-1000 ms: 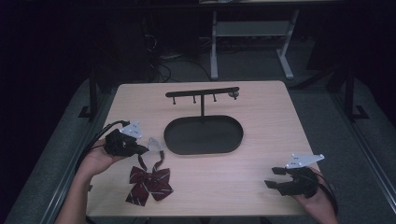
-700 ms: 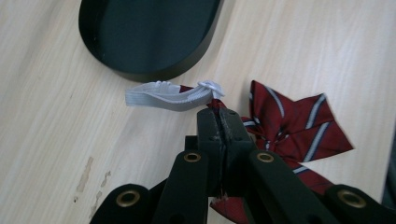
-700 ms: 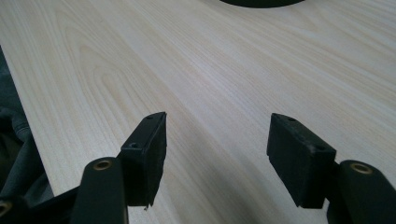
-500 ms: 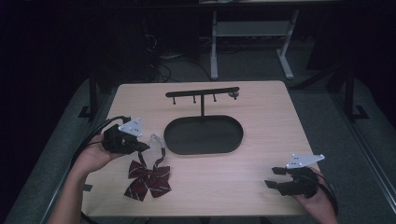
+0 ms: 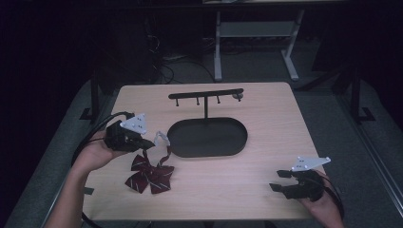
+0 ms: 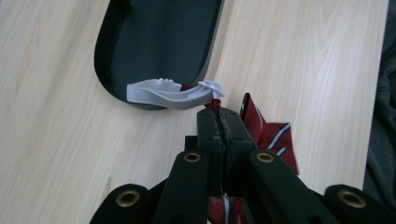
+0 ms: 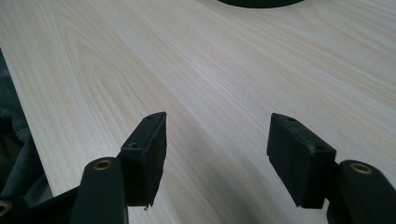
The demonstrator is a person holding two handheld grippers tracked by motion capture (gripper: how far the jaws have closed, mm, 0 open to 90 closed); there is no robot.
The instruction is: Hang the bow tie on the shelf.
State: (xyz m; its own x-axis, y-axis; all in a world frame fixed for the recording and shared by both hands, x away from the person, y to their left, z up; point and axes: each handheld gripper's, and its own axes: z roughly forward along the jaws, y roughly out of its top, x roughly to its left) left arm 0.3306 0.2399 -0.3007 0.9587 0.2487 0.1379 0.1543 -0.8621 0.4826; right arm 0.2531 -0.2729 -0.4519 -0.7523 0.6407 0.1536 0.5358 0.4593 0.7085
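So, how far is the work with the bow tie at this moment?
Done: the left gripper is shut on the bow tie's strap and lifts it, though the bow tie lies mostly on the table. Probably left: hanging it on the stand. The right gripper waits open.

So the left gripper (image 6: 218,114) has its jaws pinched tight on the red striped bow tie (image 6: 266,133), whose white strap (image 6: 170,93) loops out left over the near rim of the black tray (image 6: 140,51) on the pale wood worktop (image 6: 56,140).
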